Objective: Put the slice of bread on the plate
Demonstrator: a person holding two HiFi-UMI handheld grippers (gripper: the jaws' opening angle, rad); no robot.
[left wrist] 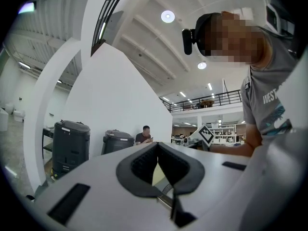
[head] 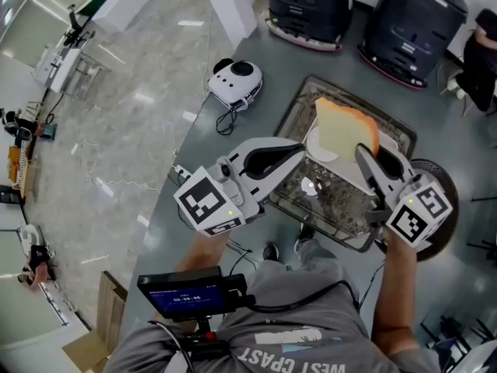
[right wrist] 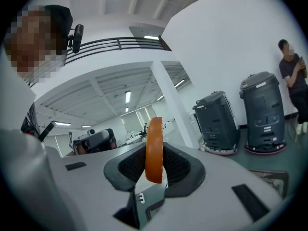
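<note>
The slice of bread (head: 345, 130), pale with an orange-brown crust, stands on edge in my right gripper (head: 363, 152), whose jaws are shut on its lower edge. It hangs just above a white plate (head: 315, 149) that lies in a dark tray (head: 298, 109) on the grey table. The right gripper view shows the bread (right wrist: 154, 138) edge-on between the pads of the right gripper (right wrist: 154, 159). My left gripper (head: 299, 151) is left of the plate, pointing at it, shut and empty. In its own view the left gripper (left wrist: 156, 150) has its pads meeting at the tip.
A white panda-shaped device (head: 234, 80) with a cable lies at the table's far left corner. Two dark bins (head: 307, 6) (head: 415, 26) stand beyond the table. The table's left edge runs diagonally, with floor beyond it. A small screen (head: 194, 290) hangs at the person's chest.
</note>
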